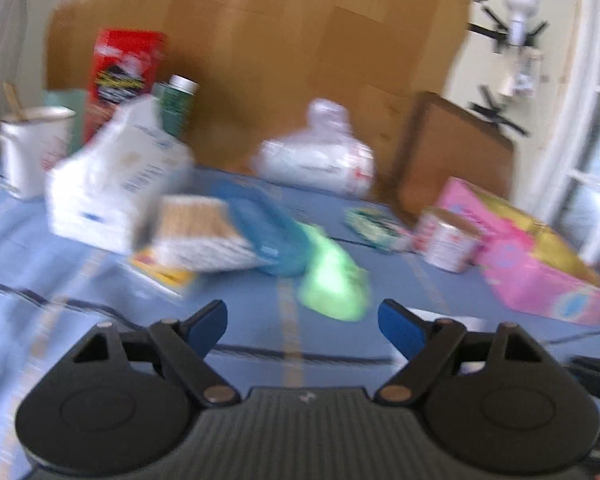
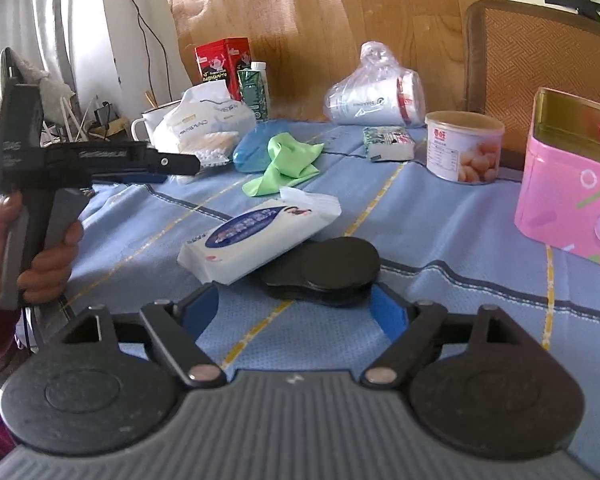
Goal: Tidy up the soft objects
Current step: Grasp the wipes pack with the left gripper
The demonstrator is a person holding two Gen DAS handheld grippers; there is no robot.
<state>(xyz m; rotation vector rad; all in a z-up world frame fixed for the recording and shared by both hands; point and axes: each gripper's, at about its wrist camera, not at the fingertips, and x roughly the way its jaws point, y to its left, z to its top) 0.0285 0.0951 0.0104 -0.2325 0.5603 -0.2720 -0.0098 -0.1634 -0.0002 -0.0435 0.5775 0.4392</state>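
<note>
On the blue tablecloth [image 2: 440, 232] lie a green cloth [image 2: 288, 160] and a blue soft pouch [image 2: 252, 144], side by side. A white wet-wipe pack [image 2: 260, 236] leans on a stack of black discs [image 2: 328, 272]. My right gripper [image 2: 296, 306] is open, low over the cloth, with the discs' near edge between its blue fingertips and no pad touching. In the blurred left wrist view, my left gripper [image 1: 302, 318] is open and empty, just short of the green cloth [image 1: 332, 276]. A hand holds that left gripper [image 2: 176, 168] at the table's left.
A white tissue bag [image 2: 204, 120], mug [image 2: 144, 124], red box [image 2: 222, 62] and green carton [image 2: 256, 92] stand at the back left. Bagged cups [image 2: 376, 96], a small tissue packet [image 2: 388, 142], a can [image 2: 464, 146] and a pink tin [image 2: 572, 184] are on the right, before a chair [image 2: 540, 60].
</note>
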